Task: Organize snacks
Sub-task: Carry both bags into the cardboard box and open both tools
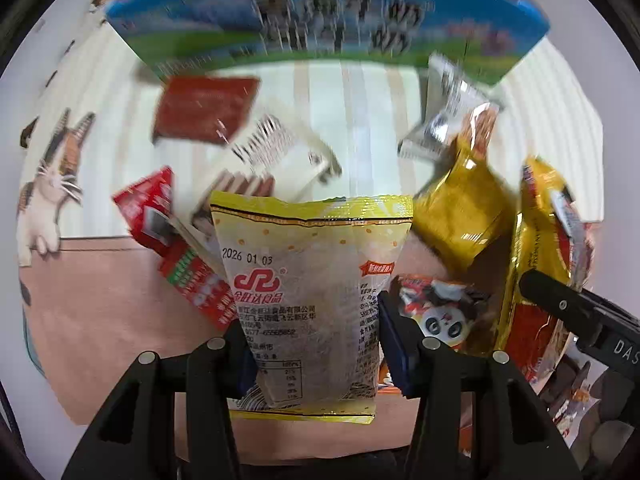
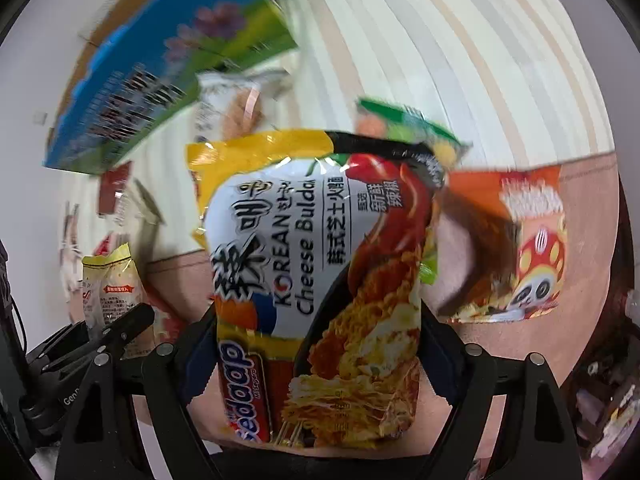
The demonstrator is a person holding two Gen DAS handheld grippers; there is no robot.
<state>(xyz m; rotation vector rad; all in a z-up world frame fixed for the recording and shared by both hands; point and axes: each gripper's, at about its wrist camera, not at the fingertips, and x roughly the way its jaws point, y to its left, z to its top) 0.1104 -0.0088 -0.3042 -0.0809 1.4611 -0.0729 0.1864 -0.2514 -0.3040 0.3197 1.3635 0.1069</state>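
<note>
My left gripper [image 1: 316, 354] points down and is shut on a pale yellow and white snack packet [image 1: 308, 276] with a red logo and a printed date; its blue pads press on both sides. In the right wrist view this packet [image 2: 110, 280] shows at the lower left. My right gripper [image 2: 320, 364] is shut on a wide Sedaap Korean cheese noodle packet [image 2: 320, 272], which fills the space between its jaws. One of the right gripper's fingers [image 1: 554, 290] shows at the right of the left wrist view, beside the yellow edge of the noodle packet [image 1: 532, 248].
Loose snacks lie on the striped and pink cloth: red packets [image 1: 148, 208], a dark red square packet [image 1: 206, 108], a silver wrapper [image 1: 446, 120], a yellow bag [image 1: 464, 208], panda packets [image 1: 436, 312] [image 2: 524, 248], a green bag [image 2: 404, 120]. A blue and green carton [image 1: 320, 20] stands behind.
</note>
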